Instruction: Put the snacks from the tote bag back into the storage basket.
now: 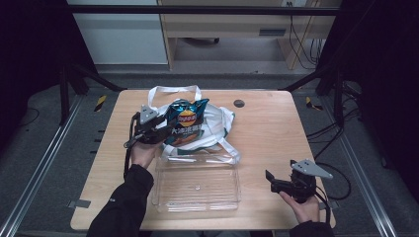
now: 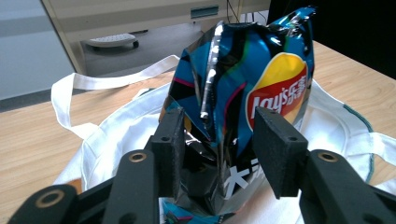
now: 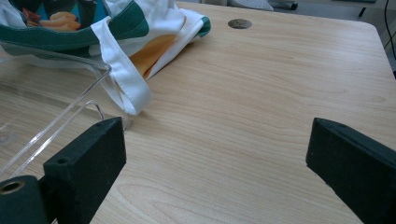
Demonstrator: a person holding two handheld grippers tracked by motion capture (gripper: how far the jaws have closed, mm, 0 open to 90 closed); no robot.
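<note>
Chip bag [image 2: 243, 102]: glossy crinkled foil, blue and black with a red-and-yellow round logo, top seal crimped and jagged. It stands roughly upright on the white tote [image 1: 217, 123], at the table's far-left centre in the high view [image 1: 185, 121].

Left gripper [image 2: 219, 149]: black matte jaws clamp the bag's lower body, one pad on each side, foil creased between them. In the high view the left gripper [image 1: 148, 129] sits just left of the bag, with the left hand [image 1: 142, 154] and dark sleeve behind it, forearm angled up from the bottom edge.

Tote: soft white cloth with green trim, lying flat and rumpled, handle loops [image 1: 175, 90] splayed toward the far edge; one strap [image 3: 123, 77] drapes over the tray rim.

Tray [image 1: 197, 190]: clear rigid plastic, rectangular with rounded corners, near the front edge, touching the tote.

Right gripper [image 3: 215, 158]: jaws spread wide, nothing between them, low over bare wood. In the high view it is at front right [image 1: 276, 181], held by the right hand [image 1: 305, 206], well apart from the tray.

Table [image 1: 276, 128]: pale wood grain, a small round dark disc [image 1: 239, 103] near the far edge.
</note>
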